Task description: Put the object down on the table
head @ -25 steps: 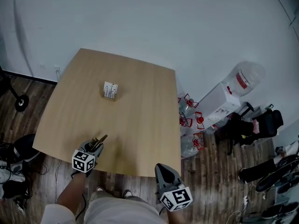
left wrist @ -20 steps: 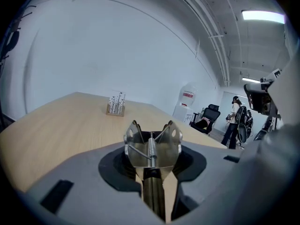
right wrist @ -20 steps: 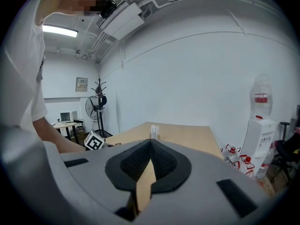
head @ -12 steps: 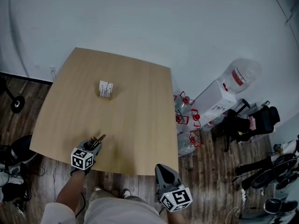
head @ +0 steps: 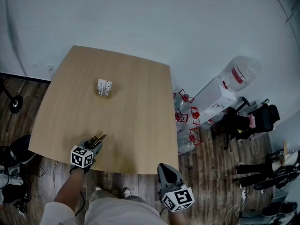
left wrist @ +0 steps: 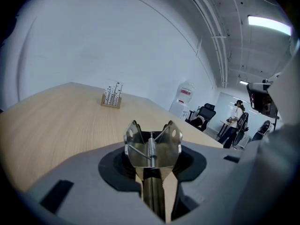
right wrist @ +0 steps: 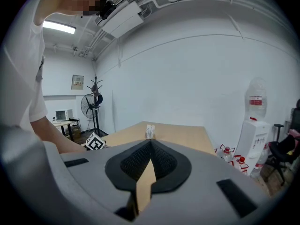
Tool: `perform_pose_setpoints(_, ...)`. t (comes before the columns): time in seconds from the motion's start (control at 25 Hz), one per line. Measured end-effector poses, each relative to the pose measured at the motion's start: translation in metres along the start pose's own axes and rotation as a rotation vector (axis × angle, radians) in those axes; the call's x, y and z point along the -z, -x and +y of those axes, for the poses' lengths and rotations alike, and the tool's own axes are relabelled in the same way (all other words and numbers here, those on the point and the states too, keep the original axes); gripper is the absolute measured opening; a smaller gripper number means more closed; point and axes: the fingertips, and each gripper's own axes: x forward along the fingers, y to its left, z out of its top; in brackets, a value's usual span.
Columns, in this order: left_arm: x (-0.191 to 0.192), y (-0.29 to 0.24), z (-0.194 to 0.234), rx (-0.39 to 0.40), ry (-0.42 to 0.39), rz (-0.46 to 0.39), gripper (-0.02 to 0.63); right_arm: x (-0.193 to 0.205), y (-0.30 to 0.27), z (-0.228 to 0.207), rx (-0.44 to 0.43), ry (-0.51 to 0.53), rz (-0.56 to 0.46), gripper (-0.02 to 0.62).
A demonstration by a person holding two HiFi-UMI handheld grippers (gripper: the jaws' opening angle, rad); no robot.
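My left claw point(head: 95, 146) was pinching the task's thing, a metal spring tool point(left wrist: 152, 144), between its 2 jaws. The tool pointed forward out of the jaws, with its 2 shiny wings spread and the spring between them. It was above the near left part of the table point(head: 136, 107), close to the near edge, and I could not tell if it touched the top. My right claw point(right wrist: 150, 149) was pressed together with nothing in it. It was held off the table, just in front of the near right corner. 1 small rack of pins point(head: 104, 87) stood on the far left part of the table.
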Motion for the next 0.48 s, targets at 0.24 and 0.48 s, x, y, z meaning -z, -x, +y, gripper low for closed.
perform_pose_setpoints(0.24,0.0005,-0.0029,0.0031,0.013,-0.01,0.018,0.166,0.0013,0.0012,0.0023,0.004,-0.003,0.008,-0.002)
perform_pose_setpoints(0.48,0.0039,-0.0059,0.0067,0.025,-0.026,0.042,0.166,0.0034,-0.0009,0.0066,-0.004,-0.002,0.012,-0.002)
